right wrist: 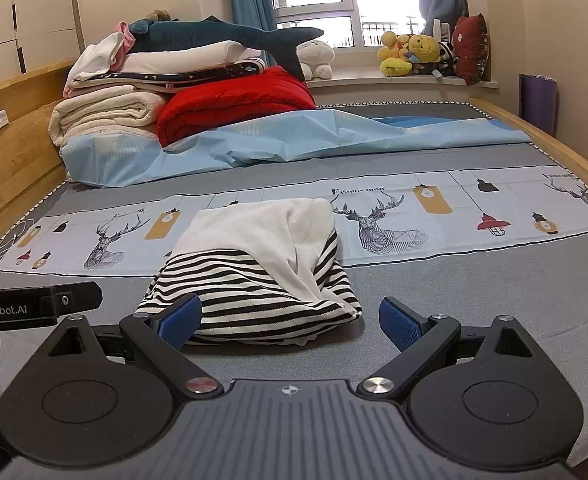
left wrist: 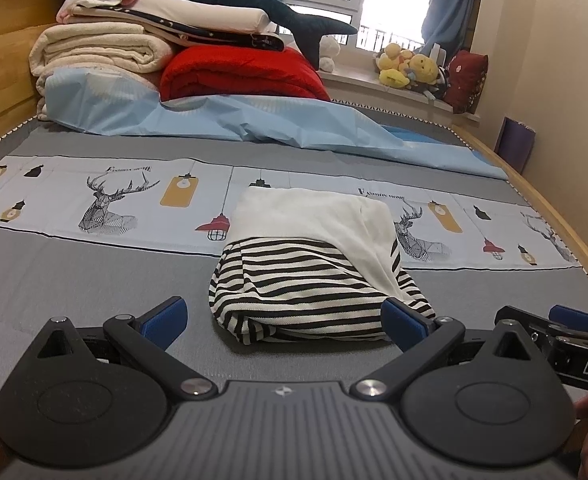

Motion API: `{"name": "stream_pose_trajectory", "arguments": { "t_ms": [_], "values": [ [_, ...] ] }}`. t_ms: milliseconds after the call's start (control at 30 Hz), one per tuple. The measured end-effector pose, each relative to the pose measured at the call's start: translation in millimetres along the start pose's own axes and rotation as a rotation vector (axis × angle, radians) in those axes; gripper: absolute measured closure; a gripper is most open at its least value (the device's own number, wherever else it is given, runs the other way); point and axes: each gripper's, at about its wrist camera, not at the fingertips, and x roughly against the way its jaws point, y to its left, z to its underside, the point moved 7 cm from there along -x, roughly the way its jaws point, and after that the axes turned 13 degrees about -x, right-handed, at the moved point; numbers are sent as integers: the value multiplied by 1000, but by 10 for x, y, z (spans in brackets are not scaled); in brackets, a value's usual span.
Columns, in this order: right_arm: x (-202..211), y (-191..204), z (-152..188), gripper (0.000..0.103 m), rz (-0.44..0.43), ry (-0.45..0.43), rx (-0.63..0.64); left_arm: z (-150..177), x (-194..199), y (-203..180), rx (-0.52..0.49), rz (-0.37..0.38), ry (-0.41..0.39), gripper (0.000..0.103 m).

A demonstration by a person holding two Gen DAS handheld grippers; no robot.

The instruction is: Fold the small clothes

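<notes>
On the grey printed bedsheet (left wrist: 93, 280), just ahead of both spread, empty grippers (left wrist: 283, 322) (right wrist: 289, 322): black-and-white striped small garment (left wrist: 294, 280), seemingly folded compact already, perhaps only tidying left.

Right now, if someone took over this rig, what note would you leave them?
Left gripper: open, holding nothing, low over the bed.
Right gripper: open, holding nothing, beside the left one.
The striped garment lies bunched on the bed just ahead of both, its white part flopped over the stripes.
Done: it looks partly folded, but uneven.
Left: probably straighten the edges and finish the fold.
</notes>
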Motion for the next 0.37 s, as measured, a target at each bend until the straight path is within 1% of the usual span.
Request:
{"name": "stream_pose_trajectory", "arguments": {
  "t_ms": [367],
  "values": [
    [1, 12, 6, 8, 1, -1, -3, -10, 5, 18, -1, 3, -11, 0]
  ]
}}
